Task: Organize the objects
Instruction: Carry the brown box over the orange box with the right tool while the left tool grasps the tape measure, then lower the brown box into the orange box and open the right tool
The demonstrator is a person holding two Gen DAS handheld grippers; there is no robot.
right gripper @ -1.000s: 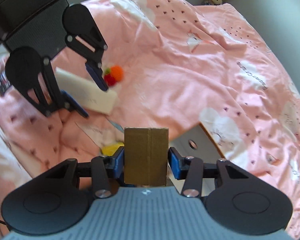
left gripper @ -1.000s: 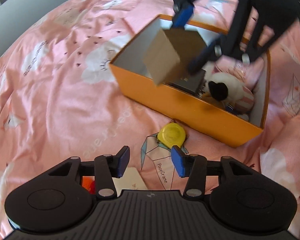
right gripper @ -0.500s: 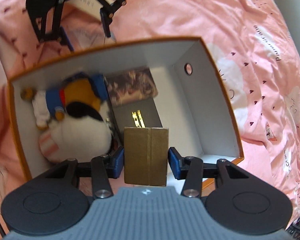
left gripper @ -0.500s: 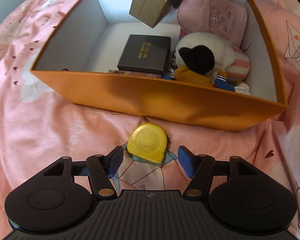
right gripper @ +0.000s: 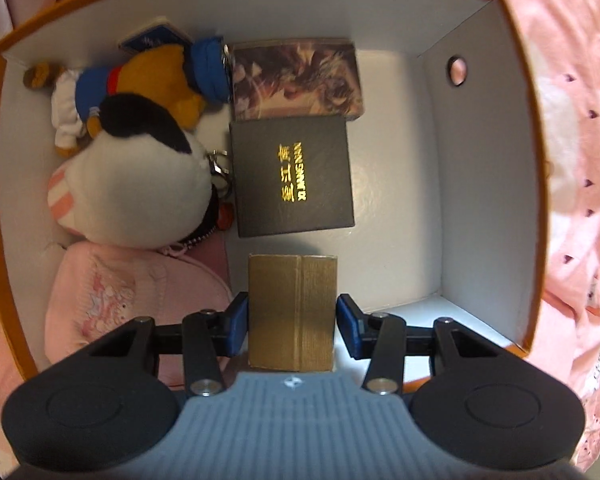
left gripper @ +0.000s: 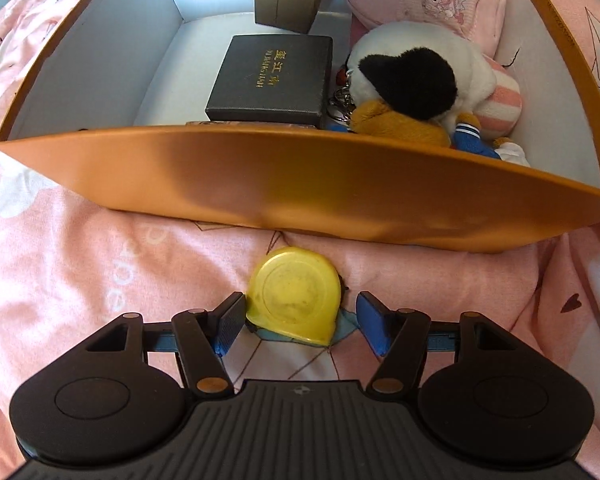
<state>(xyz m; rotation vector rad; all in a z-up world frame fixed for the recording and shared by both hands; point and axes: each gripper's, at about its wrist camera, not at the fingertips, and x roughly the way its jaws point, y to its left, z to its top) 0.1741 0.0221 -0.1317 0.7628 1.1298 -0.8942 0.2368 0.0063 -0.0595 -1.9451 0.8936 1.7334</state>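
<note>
the left gripper (left gripper: 300, 322) points steeply down at the pink printed bedspread (left gripper: 80, 264), its blue-padded jaws apart and just having been opening, with the round yellow plastic tape measure (left gripper: 294, 294) lying flat on the cloth between them. the left pad sits right against the tape measure's edge; on the right side a gap shows, so nothing is clamped. at 12 o'clock from the tape measure, close by, rises the near wall of the large orange cardboard box with a white inside (left gripper: 300, 184).

the right gripper (right gripper: 292, 322) hangs over that box's interior, clamped on a small brown cardboard carton sealed with tape (right gripper: 292, 312), both blue pads pressed to its sides. whether the carton touches the box floor cannot be told. in the right wrist view, a flat black gift box with gold lettering (right gripper: 292, 176) lies at 12 o'clock from the carton, and beyond it a patterned brown-and-pink flat pack (right gripper: 296, 78) lies near the far wall. at 10 o'clock lies a white plush toy with a black patch (right gripper: 140, 184), partly over an orange plush figure in blue clothes (right gripper: 140, 80). a pink knitted pouch with a cartoon patch (right gripper: 120, 304) fills the 9 o'clock corner, just beside the carton.
</note>
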